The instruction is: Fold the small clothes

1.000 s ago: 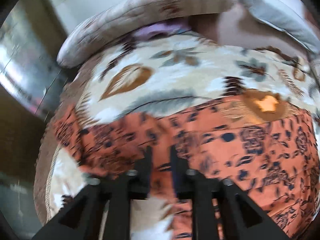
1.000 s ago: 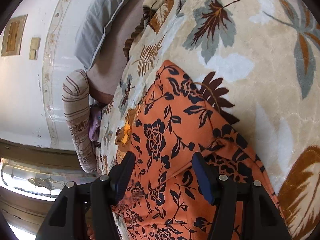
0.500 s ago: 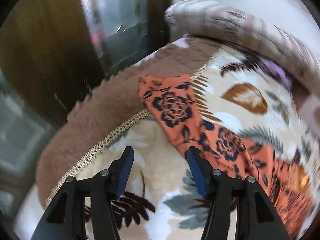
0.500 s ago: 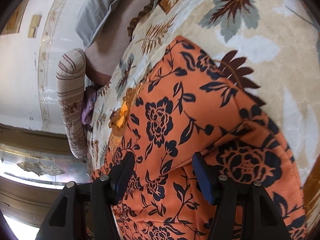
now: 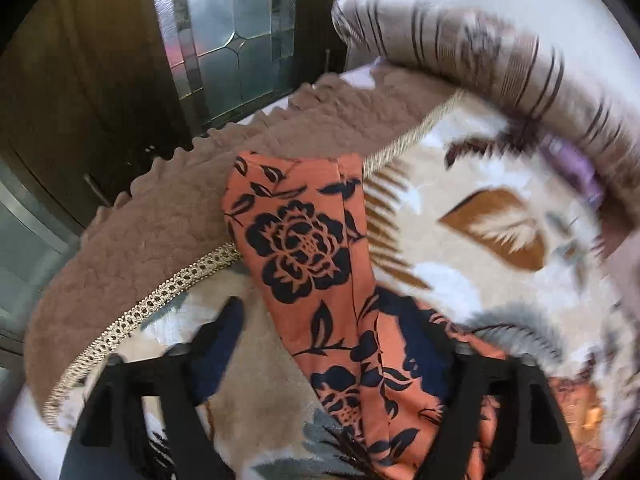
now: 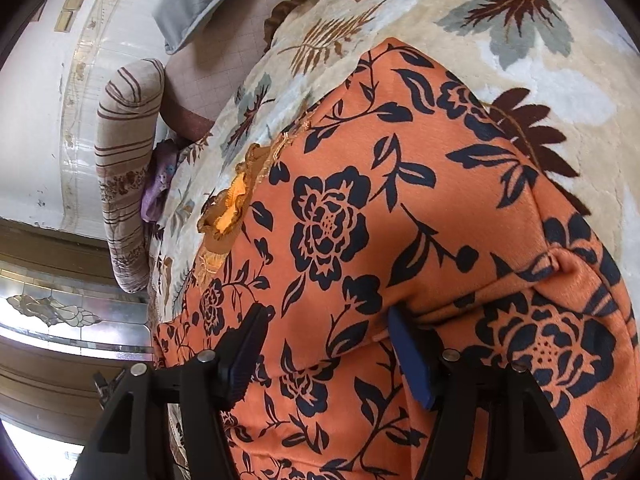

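Since half a second ago: closer in on the orange cloth in the left wrist view, the strip's end now larger and nearer the middle; closer too in the right wrist view, the floral print filling more of the picture.

Left wrist view: left hand-held gripper [image 5: 332, 336] spread wide, nothing clamped between the fingers. Blurred left finger [image 5: 218, 344] over the bare blanket [image 5: 460, 216]; right finger over the orange cloth [image 5: 304, 248]. Narrow strip of the cloth, orange with a dark flower print, stretched from between the fingers out to the blanket's edge, its end lying across the braided trim [image 5: 172, 284] and onto the brown fleece border [image 5: 160, 216]. Striped bolster [image 5: 472, 52] along the far edge of the bed, a bit of purple fabric [image 5: 576, 164] tucked just beside it. Patterned glass door [image 5: 232, 28] beyond the bed's edge.

Right wrist view: right hand-held gripper [image 6: 328, 344] likewise wide open, holding nothing, both fingers right above the cloth; touching or not, cannot tell. Orange cloth [image 6: 400, 208] spread broadly over the leaf-patterned blanket [image 6: 520, 40], a fold ridge running across it near the right finger [image 6: 412, 356]. Ruffled orange trim [image 6: 232, 200] at the cloth's left edge. Striped bolster [image 6: 124, 152] and grey pillow [image 6: 200, 0] at the far edge of the bed.
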The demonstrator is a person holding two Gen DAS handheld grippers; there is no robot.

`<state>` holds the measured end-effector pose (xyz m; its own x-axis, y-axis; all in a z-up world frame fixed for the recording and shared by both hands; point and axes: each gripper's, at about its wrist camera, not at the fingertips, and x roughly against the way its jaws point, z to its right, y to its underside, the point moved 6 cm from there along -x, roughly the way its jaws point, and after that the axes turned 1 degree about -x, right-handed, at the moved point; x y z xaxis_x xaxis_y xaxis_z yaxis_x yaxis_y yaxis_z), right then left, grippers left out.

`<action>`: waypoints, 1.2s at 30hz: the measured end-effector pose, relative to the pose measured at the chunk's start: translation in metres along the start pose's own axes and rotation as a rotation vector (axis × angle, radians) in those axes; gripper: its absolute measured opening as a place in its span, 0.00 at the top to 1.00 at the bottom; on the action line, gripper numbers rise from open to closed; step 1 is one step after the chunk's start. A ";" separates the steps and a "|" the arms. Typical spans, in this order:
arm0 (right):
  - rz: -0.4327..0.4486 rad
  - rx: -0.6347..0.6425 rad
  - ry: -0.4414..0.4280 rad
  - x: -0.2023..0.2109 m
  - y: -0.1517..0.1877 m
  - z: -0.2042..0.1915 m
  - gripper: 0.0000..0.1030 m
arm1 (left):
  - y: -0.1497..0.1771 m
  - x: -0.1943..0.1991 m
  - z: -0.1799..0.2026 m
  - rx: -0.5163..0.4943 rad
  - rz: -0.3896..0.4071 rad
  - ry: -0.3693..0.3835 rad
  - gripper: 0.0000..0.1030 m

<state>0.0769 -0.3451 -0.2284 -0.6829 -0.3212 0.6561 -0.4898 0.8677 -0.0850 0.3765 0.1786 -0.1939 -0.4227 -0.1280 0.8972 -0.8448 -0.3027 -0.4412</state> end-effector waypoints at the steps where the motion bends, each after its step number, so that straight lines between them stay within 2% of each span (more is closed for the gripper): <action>1: -0.001 0.001 0.000 0.000 0.000 0.000 0.35 | 0.001 -0.005 0.006 -0.029 -0.009 -0.051 0.17; 5: -0.005 0.006 0.000 0.001 0.000 -0.001 0.35 | 0.012 -0.034 0.017 -0.175 -0.088 -0.254 0.17; 6: -0.006 0.007 0.000 0.001 0.000 0.000 0.35 | 0.015 -0.036 0.016 -0.193 -0.091 -0.281 0.19; 7: -0.008 0.006 -0.001 0.001 0.000 0.000 0.35 | 0.017 -0.035 0.016 -0.204 -0.074 -0.279 0.25; 8: -0.009 0.005 -0.002 0.001 0.000 0.000 0.35 | 0.016 -0.031 0.017 -0.203 -0.051 -0.242 0.56; 9: -0.010 0.004 -0.003 0.001 0.000 -0.001 0.35 | 0.017 -0.027 0.017 -0.195 -0.050 -0.211 0.92; 11: -0.010 0.005 -0.007 0.002 0.000 -0.002 0.35 | 0.013 -0.015 0.015 -0.171 -0.035 -0.177 0.91; 13: -0.010 0.007 -0.015 0.003 0.001 -0.003 0.36 | 0.006 0.007 0.022 -0.180 0.029 -0.114 0.92; 17: -0.011 0.008 -0.035 0.008 0.005 -0.006 0.35 | 0.001 0.067 0.055 -0.259 0.132 0.049 0.92; 19: -0.006 0.003 -0.044 0.011 0.007 -0.006 0.35 | 0.009 0.101 0.082 -0.331 0.178 0.130 0.92; 22: 0.008 0.001 -0.051 0.018 0.005 -0.006 0.35 | 0.036 0.148 0.132 -0.462 0.237 0.233 0.92; 26: 0.043 -0.009 -0.055 0.031 -0.002 0.000 0.35 | 0.094 0.205 0.206 -0.650 0.286 0.377 0.92; 30: 0.083 -0.050 -0.067 0.048 -0.014 0.014 0.35 | 0.154 0.241 0.268 -0.827 0.285 0.497 0.91; 32: 0.099 -0.072 -0.076 0.056 -0.020 0.020 0.35 | 0.193 0.257 0.297 -0.938 0.251 0.582 0.88; 34: 0.111 -0.090 -0.087 0.063 -0.024 0.024 0.35 | 0.215 0.265 0.309 -1.005 0.233 0.617 0.78; 36: 0.114 -0.101 -0.101 0.066 -0.027 0.025 0.35 | 0.230 0.266 0.312 -1.044 0.240 0.626 0.50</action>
<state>0.0313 -0.3993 -0.2012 -0.7846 -0.2503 0.5673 -0.3523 0.9328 -0.0756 0.1723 -0.2200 -0.0506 -0.4445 0.4837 0.7540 -0.4600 0.5990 -0.6554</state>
